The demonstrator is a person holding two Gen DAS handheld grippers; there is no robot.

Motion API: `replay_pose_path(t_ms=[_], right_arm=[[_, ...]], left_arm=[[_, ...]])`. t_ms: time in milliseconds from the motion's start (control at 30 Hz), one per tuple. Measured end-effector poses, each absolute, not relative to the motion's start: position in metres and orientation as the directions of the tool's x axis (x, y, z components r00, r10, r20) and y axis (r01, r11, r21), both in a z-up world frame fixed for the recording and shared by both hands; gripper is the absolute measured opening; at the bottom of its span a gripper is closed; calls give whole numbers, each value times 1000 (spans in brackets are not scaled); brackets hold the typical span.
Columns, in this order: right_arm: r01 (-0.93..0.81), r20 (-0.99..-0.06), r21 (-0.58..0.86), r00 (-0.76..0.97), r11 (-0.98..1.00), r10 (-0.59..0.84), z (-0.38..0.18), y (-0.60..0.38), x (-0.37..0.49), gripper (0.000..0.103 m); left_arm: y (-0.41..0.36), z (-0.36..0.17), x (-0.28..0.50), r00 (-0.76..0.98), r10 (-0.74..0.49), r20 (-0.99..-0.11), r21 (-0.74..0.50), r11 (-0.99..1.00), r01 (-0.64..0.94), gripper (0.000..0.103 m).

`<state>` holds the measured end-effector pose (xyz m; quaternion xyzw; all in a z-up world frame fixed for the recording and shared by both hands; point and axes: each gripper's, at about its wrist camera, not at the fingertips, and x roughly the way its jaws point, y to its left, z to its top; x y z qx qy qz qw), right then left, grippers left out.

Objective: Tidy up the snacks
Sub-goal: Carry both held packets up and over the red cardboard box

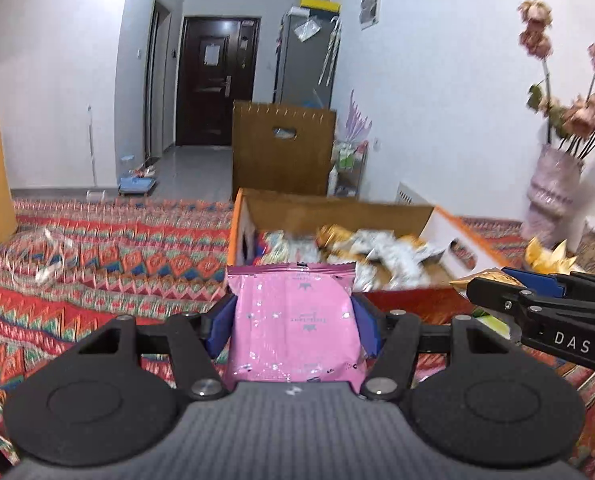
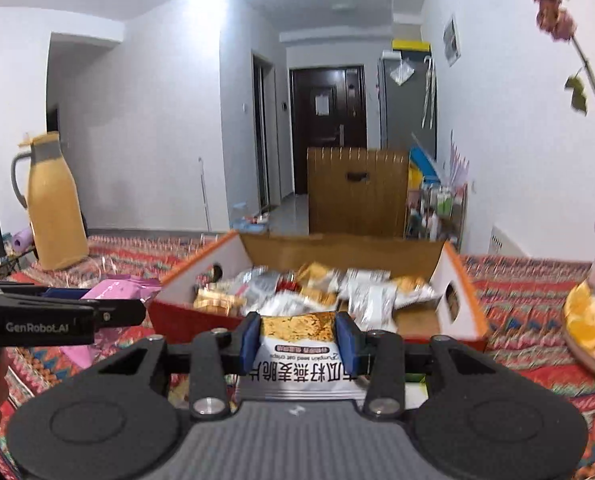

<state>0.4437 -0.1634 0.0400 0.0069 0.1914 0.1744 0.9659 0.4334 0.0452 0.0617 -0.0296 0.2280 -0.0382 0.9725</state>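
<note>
The left gripper (image 1: 293, 312) pinches a pink snack packet (image 1: 295, 324); the right gripper (image 2: 297, 340) clamps a white oat-crisp packet (image 2: 301, 356), both before the open cardboard box (image 2: 463, 304) of snacks. Only the right view shows the yellow jug (image 2: 53, 204) whole; patterned surface (image 1: 117, 256) lies bare leftward.

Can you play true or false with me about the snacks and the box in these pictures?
1. The left gripper holds a pink snack packet. True.
2. The right gripper is empty. False: its fingers clamp a white oat crisps packet.
3. The cardboard box has snack packets inside. True.
4. The yellow jug stands inside the box. False: it stands apart on the patterned cloth, far left.
5. The dark door down the hall is closed. True.
</note>
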Motion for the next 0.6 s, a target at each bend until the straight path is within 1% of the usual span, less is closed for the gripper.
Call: replay_pose_path(t_ms=[200,300,467,600], right_arm=[[-324,-280,46,904,945,323,85,-185,437,40],[-308,-235,29,923,951,306,105,-197,440,40],[-288,-191,25,939,957,287,122,-213,454,40],[-275,-184,45,943,961,278,123,-225,473,40]], left_arm=[[28,98,430,923,-93,-372,-45,996,83,62],[19,110,436,930,-95,-354,-38,995,88,62],[6,122,450,936,-107,-336,-41,994,99,62],[-8,126,466,934,-117,-338,-39,993,111,62]])
